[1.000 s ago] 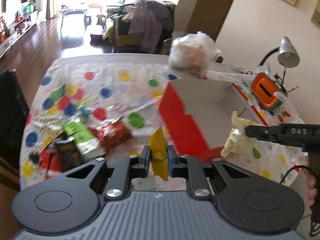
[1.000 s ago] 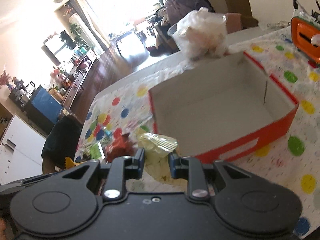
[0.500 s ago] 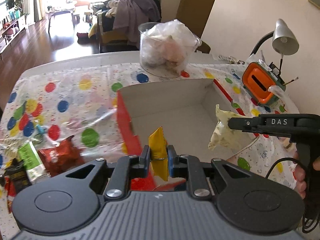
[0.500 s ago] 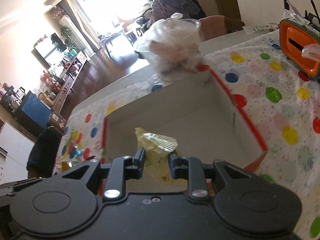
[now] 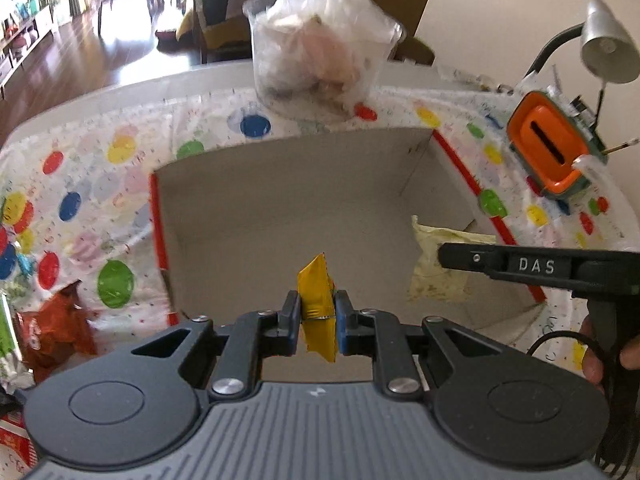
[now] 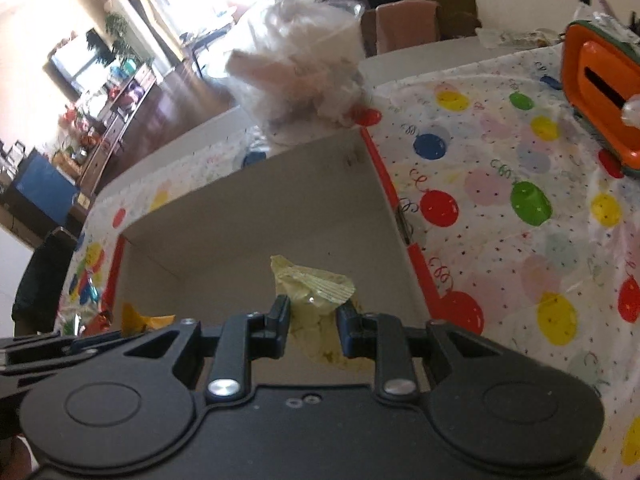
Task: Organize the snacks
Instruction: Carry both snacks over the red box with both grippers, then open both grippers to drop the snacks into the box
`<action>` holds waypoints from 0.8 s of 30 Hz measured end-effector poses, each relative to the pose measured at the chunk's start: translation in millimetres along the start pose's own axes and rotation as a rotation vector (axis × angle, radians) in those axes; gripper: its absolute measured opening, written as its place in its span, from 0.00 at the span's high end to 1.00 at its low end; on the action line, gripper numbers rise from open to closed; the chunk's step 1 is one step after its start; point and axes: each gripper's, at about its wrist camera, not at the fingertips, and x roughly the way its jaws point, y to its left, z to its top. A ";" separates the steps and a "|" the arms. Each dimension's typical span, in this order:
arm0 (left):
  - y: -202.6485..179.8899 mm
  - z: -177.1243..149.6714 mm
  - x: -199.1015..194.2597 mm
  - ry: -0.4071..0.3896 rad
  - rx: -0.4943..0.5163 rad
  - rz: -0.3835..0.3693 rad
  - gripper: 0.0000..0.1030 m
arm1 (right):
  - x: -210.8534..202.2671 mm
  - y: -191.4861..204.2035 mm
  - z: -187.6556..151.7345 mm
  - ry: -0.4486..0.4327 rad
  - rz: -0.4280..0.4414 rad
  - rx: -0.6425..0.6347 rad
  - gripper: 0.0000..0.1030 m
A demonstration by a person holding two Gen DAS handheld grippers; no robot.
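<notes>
So at this point two snacks were being carried at once. The left gripper (image 5: 316, 314) was pinched tight on a yellow packet (image 5: 317, 300), held upright between the blue pads, and the right gripper (image 6: 313, 320) was clamped on a pale yellow chip bag (image 6: 316, 292), which hung crumpled below the jaws. Both were positioned over the open cardboard box (image 5: 280, 208), the one with the red outside, sat on the balloon-print tablecloth (image 6: 500, 208). The box looked empty inside, as far as could be seen.

More snacks were left out on the cloth off to the left, a red packet (image 5: 56, 328) among them, so the job was judged to be in its early part.

For the drop itself: the packets would best be lowered well inside the walls before the jaws were let go, so nothing gets flicked over the rim. The two were best set down apart, one at each side, so room was kept for the rest. The plastic tub of wrapped stuff (image 5: 320, 48) just behind the box was best avoided.
</notes>
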 end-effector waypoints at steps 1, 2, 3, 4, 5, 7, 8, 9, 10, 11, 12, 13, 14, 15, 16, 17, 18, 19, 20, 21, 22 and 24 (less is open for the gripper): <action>-1.5 1.7 6.1 0.016 -0.006 0.001 0.83 | 3.6 1.1 0.7 0.006 -0.003 -0.013 0.78; -1.5 3.2 11.4 0.030 -0.017 0.006 0.83 | 7.6 2.3 1.5 0.014 -0.005 -0.030 0.78; -0.8 4.5 16.9 0.044 -0.028 0.009 0.83 | 11.6 3.8 2.0 0.026 -0.005 -0.046 0.78; 0.0 4.9 20.4 0.053 -0.037 0.009 0.83 | 14.4 5.0 2.1 0.037 0.000 -0.058 0.78; 0.4 5.6 23.9 0.061 -0.047 0.014 0.83 | 18.0 5.8 2.1 0.051 0.005 -0.069 0.78; 1.2 6.8 29.7 0.077 -0.054 0.024 0.83 | 23.6 7.6 1.1 0.078 0.010 -0.089 0.78; 1.0 7.7 31.8 0.084 -0.055 0.029 0.83 | 26.8 8.3 0.5 0.093 0.015 -0.101 0.78; 0.7 7.8 34.1 0.090 -0.054 0.036 0.83 | 28.3 8.9 0.1 0.102 0.018 -0.108 0.78; -0.5 8.7 36.8 0.098 -0.054 0.042 0.83 | 30.4 8.7 -0.5 0.112 0.021 -0.113 0.77; -1.0 8.9 39.5 0.108 -0.054 0.051 0.83 | 31.7 8.8 -1.2 0.121 0.025 -0.116 0.77; -1.5 9.3 42.4 0.117 -0.055 0.060 0.83 | 33.2 8.8 -1.6 0.131 0.032 -0.120 0.77; -2.3 9.7 44.3 0.126 -0.053 0.070 0.83 | 34.5 8.7 -2.0 0.138 0.035 -0.123 0.77; -3.1 9.8 45.7 0.130 -0.048 0.075 0.83 | 34.8 8.9 -2.9 0.140 0.038 -0.130 0.76; -3.9 10.0 46.6 0.132 -0.043 0.078 0.83 | 35.3 9.6 -3.0 0.142 0.039 -0.137 0.76; -4.1 10.3 47.2 0.132 -0.042 0.083 0.83 | 35.1 10.1 -3.6 0.143 0.039 -0.145 0.75; -4.4 10.2 47.3 0.130 -0.040 0.086 0.83 | 35.0 10.4 -3.7 0.145 0.040 -0.150 0.73; -5.0 10.2 47.6 0.130 -0.037 0.088 0.83 | 34.9 10.6 -3.6 0.147 0.041 -0.155 0.72; -5.5 10.2 47.8 0.131 -0.037 0.094 0.83 | 34.5 10.8 -3.4 0.148 0.041 -0.160 0.71; -5.8 10.4 48.0 0.131 -0.038 0.097 0.83 | 33.6 10.6 -3.6 0.147 0.043 -0.165 0.71; -5.8 10.3 47.9 0.133 -0.040 0.096 0.83 | 33.0 9.6 -3.0 0.146 0.045 -0.167 0.71; -5.4 10.1 47.6 0.134 -0.046 0.092 0.82 | 32.0 9.1 -3.1 0.146 0.047 -0.165 0.71; -4.3 9.8 47.1 0.137 -0.061 0.081 0.78 | 28.9 7.6 -3.3 0.146 0.052 -0.159 0.69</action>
